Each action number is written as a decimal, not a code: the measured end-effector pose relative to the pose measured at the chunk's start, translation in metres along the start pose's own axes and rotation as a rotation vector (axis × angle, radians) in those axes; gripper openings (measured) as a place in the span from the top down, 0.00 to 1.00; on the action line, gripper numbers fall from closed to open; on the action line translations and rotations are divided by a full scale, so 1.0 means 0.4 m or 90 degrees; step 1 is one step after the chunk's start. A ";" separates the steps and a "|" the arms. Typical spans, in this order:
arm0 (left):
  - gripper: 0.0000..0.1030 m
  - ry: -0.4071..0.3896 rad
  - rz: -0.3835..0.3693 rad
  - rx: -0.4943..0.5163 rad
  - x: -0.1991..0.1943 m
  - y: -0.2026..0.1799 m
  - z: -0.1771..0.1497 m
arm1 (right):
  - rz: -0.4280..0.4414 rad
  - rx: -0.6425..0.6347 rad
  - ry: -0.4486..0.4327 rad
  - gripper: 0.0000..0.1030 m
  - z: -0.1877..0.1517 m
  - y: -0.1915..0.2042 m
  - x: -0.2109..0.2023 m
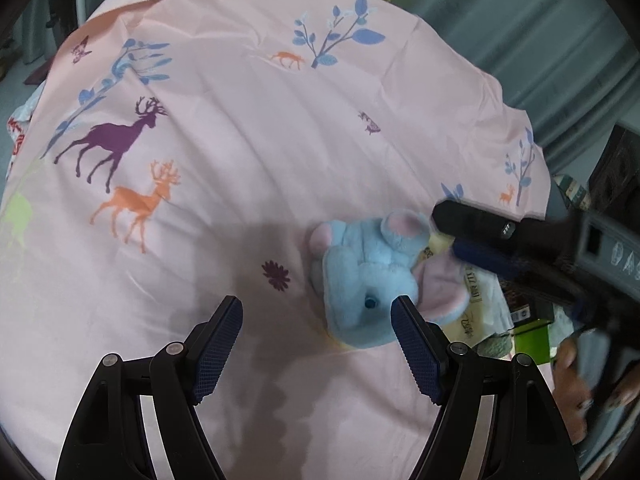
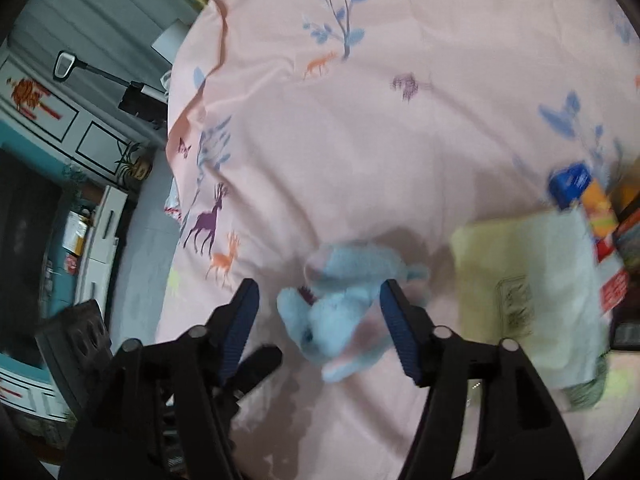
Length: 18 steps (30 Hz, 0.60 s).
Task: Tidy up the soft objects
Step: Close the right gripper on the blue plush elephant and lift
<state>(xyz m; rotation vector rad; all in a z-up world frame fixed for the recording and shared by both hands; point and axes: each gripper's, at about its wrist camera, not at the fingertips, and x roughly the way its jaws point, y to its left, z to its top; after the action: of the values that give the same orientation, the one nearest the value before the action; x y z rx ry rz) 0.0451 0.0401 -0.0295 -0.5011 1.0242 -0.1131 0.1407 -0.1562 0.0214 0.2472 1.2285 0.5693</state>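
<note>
In the left wrist view, a pink bedsheet [image 1: 260, 128] printed with deer and blue trees fills most of the frame. At the bottom, your left gripper [image 1: 318, 344] stands wide with nothing between its pads, hovering above bare sheet. To the right of centre lies the blue plush toy [image 1: 360, 272], a soft animal with pink-lined ears and a small dark eye. It rests on the sheet, with its right side overlapping a pale cloth bag [image 1: 480, 300] with dark print. Further right, your right gripper [image 1: 464, 236] enters from the right edge, its dark fingers at the toy's upper right ear.

In the right wrist view, the right gripper's jaws stand apart, with the toy [image 2: 340, 304] lying below and between them, lower centre of the frame. The pads do not press on it. The pale bag [image 2: 528, 280] lies at right, beside some colourful packets [image 2: 600, 216] that are too blurred to identify.

The toy looks light, squashy and not fragile; its fur should give grip. Taking hold across the plump head or body seems safer than an ear, which would flop.

In the left wrist view its long axis seems to run from lower centre toward the upper right; which way it faces is hard to tell.
</note>
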 end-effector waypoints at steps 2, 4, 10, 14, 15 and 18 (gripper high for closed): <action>0.25 0.007 -0.010 -0.002 0.011 -0.006 -0.003 | -0.020 -0.021 -0.003 0.36 0.019 0.005 -0.003; 0.25 0.017 -0.024 -0.003 0.027 -0.012 -0.007 | -0.027 -0.024 0.011 0.35 0.045 -0.001 0.020; 0.25 0.048 -0.016 -0.016 0.087 -0.018 -0.020 | -0.066 -0.045 0.088 0.35 0.054 -0.010 0.133; 0.25 0.046 -0.054 -0.038 0.108 -0.013 -0.017 | -0.095 -0.057 0.123 0.34 0.038 -0.018 0.195; 0.25 0.039 -0.056 -0.038 0.111 -0.013 -0.016 | -0.099 -0.061 0.126 0.39 0.033 -0.019 0.206; 0.50 0.029 -0.091 -0.035 0.110 -0.022 -0.017 | -0.100 -0.070 0.124 0.52 0.025 -0.026 0.220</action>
<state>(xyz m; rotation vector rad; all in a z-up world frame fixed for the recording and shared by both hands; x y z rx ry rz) 0.0639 0.0158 -0.0631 -0.6242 1.0376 -0.2254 0.1722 -0.1167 -0.0522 0.0016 1.3860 0.5321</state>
